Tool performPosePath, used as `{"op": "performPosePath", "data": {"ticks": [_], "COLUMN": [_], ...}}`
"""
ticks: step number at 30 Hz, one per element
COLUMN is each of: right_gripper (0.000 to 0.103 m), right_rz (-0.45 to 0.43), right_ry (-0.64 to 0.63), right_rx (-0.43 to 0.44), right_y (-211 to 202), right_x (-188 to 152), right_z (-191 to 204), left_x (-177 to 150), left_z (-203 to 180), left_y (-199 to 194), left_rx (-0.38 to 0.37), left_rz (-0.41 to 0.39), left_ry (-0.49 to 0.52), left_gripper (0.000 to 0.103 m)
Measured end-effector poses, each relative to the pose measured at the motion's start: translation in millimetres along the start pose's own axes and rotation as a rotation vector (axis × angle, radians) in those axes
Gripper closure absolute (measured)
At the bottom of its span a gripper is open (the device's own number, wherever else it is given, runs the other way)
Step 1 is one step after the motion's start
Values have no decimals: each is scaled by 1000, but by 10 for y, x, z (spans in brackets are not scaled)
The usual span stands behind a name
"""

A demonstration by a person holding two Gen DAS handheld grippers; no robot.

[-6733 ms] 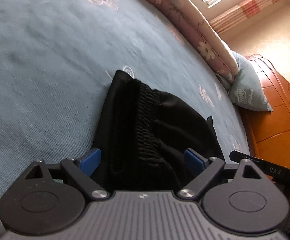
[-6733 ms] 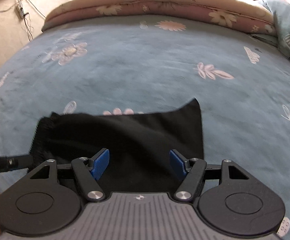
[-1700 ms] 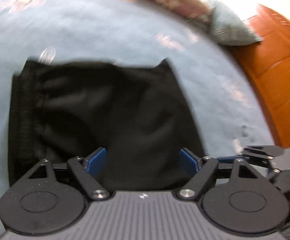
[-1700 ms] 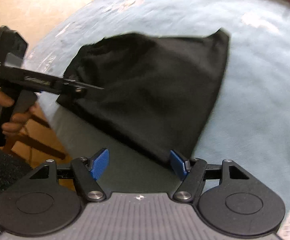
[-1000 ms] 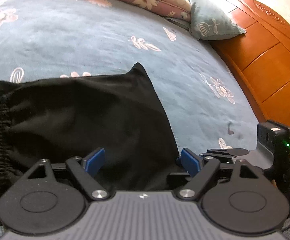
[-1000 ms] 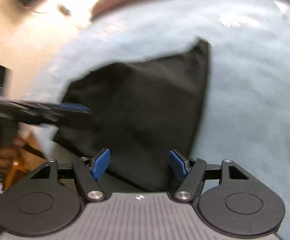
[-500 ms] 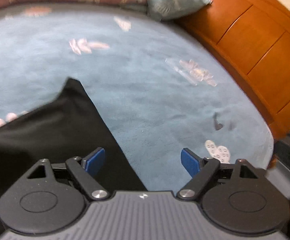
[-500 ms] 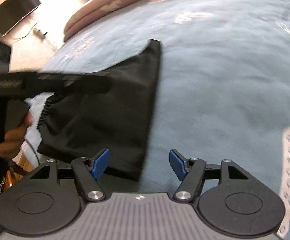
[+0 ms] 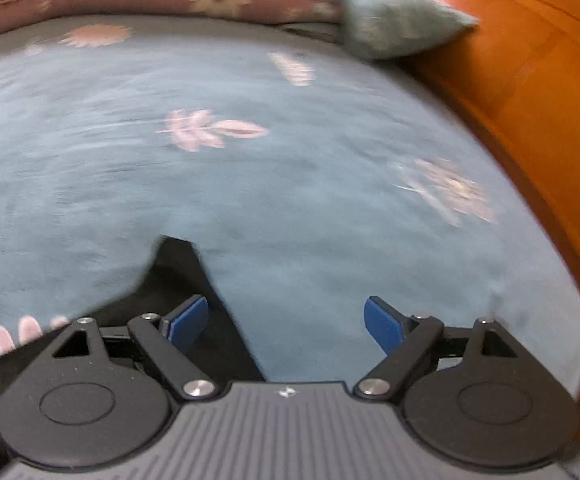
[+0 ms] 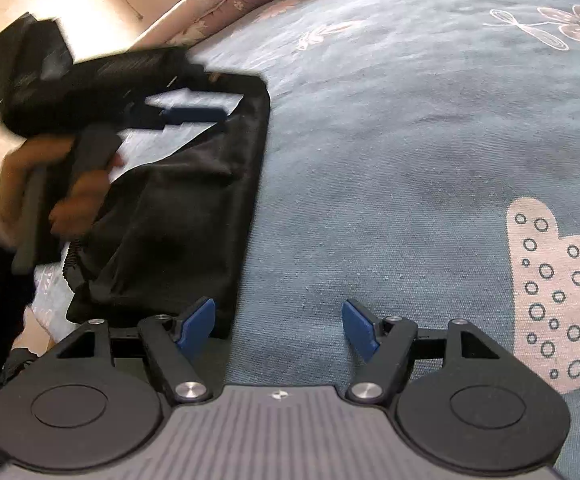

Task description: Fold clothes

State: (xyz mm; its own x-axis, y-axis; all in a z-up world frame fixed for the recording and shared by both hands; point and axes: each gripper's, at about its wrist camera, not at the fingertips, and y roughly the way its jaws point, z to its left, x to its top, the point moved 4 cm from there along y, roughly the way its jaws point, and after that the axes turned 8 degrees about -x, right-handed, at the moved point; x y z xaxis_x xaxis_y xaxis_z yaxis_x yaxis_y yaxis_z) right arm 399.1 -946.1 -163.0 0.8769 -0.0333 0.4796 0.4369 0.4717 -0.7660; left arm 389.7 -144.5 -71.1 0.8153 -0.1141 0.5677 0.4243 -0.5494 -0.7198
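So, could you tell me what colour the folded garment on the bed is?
Plain black garment, clearest in the right wrist view.

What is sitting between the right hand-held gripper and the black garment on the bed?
Nothing visible. The right hand-held gripper is open right beside the black garment, only bare blue bedspread near it. The left hand-held gripper hovers over the garment's far end.

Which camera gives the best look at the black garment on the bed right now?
The right wrist view. There the black garment lies folded on the blue bedspread, most of its outline visible, partly hidden by the left gripper. The left wrist view catches only one blurred corner behind its own fingers.
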Motion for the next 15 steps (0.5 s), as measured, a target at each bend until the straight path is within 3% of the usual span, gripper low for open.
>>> {"op": "performPosePath", "data": {"ticks": [3, 6, 13, 15], "right_gripper": [27, 27, 26, 24], "right_rz": [-1, -3, 0, 2], "right_ry": [-17, -26, -13, -13], "right_rx": [-1, 0, 18, 23], "right_y": [-4, -28, -49, -43], "right_x": [-11, -42, -51, -52], "right_z": [15, 17, -4, -10], "left_x": [62, 90, 174, 178], "left_z": [119, 134, 3, 23], "left_y": [187, 353, 129, 217], "left_rx": [52, 56, 8, 15], "left_rz": [2, 13, -46, -23], "left_ry": [-5, 3, 44, 45], "left_gripper": [18, 17, 16, 16]}}
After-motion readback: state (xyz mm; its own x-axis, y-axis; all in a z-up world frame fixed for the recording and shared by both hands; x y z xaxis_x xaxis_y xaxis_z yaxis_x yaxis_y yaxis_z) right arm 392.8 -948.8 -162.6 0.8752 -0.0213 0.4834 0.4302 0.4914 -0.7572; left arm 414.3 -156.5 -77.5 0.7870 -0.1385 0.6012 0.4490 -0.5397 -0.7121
